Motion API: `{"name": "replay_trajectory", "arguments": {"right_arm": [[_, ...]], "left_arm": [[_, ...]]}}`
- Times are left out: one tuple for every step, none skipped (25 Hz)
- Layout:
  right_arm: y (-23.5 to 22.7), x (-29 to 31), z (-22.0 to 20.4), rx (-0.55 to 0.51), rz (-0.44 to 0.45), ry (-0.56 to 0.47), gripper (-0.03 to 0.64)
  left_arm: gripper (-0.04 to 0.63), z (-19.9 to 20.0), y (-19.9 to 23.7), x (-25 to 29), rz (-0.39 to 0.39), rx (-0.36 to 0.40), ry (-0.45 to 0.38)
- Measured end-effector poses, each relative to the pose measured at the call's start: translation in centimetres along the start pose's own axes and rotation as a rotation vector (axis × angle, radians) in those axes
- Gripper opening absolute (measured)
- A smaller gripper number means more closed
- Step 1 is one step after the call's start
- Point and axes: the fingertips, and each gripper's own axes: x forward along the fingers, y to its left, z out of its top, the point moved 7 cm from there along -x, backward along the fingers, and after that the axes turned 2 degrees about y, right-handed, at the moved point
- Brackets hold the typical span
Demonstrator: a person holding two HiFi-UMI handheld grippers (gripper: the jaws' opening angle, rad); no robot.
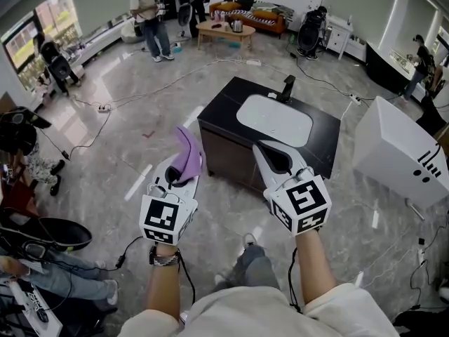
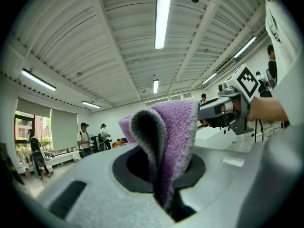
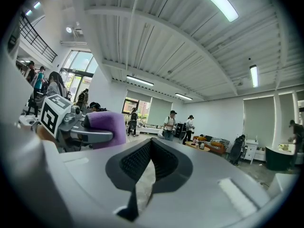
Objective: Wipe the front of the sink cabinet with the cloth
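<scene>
Jaws of left gripper [image 1: 184,175] pinch fuzzy purple cloth [image 1: 187,152], seemingly ready for wiping; right gripper [image 1: 268,153] closed, empty, both before black sink cabinet [image 1: 226,159].

Faced the dark sink cabinet [image 1: 228,153] at twelve o'clock, with white basin [image 1: 275,120] and black faucet [image 1: 287,88] on top. Pinched a purple cloth [image 1: 186,153] in the left gripper [image 1: 184,170] at eleven. Pointed the right gripper [image 1: 270,154] at one, overlapping the cabinet's near edge.
</scene>
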Motion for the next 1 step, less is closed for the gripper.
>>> {"name": "replay_trajectory", "arguments": {"right_arm": [[-0.01,0.09,0.12,0.0,0.0,0.0,0.005]], "left_arm": [[0.049,0.06,0.11,0.06,-0.001,0.0,0.001]]}}
